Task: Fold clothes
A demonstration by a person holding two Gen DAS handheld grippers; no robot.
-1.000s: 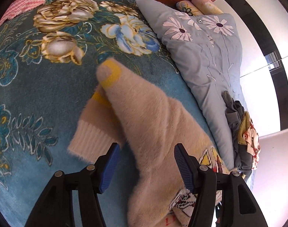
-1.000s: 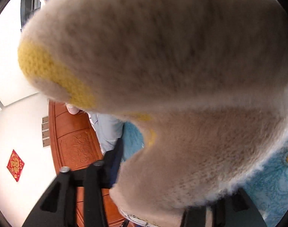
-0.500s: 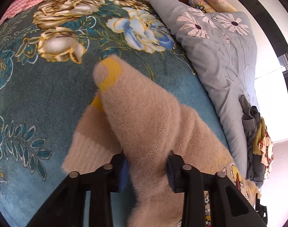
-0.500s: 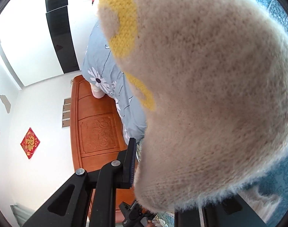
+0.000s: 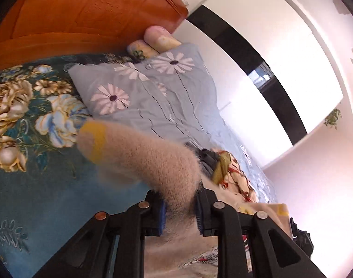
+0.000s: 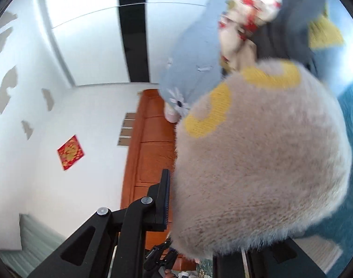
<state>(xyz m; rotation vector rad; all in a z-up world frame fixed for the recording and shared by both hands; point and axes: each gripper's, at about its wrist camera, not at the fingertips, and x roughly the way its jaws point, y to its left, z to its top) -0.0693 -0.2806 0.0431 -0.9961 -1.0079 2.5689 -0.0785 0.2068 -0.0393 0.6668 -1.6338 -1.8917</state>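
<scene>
A fuzzy beige sweater with yellow patches (image 5: pixel 139 153) is held up over the bed. My left gripper (image 5: pixel 179 210) is shut on a bunched part of the sweater, its sleeve end sticking out ahead above the teal floral bedspread (image 5: pixel 37 185). My right gripper (image 6: pixel 199 208) is shut on the same sweater (image 6: pixel 264 162), which bulges over the view and hides the right finger; only the left finger (image 6: pixel 164 199) shows.
A grey daisy-print quilt (image 5: pixel 153 97) lies along the bed's far side, with a heap of other clothes (image 5: pixel 227 171) on it. An orange wooden headboard (image 5: pixel 83 16) stands behind. White walls and a dark window strip surround the bed.
My left gripper closed on the sweater and lifted it, tilting up toward the headboard and wall. My right gripper rose and turned with the sweater still in it.
</scene>
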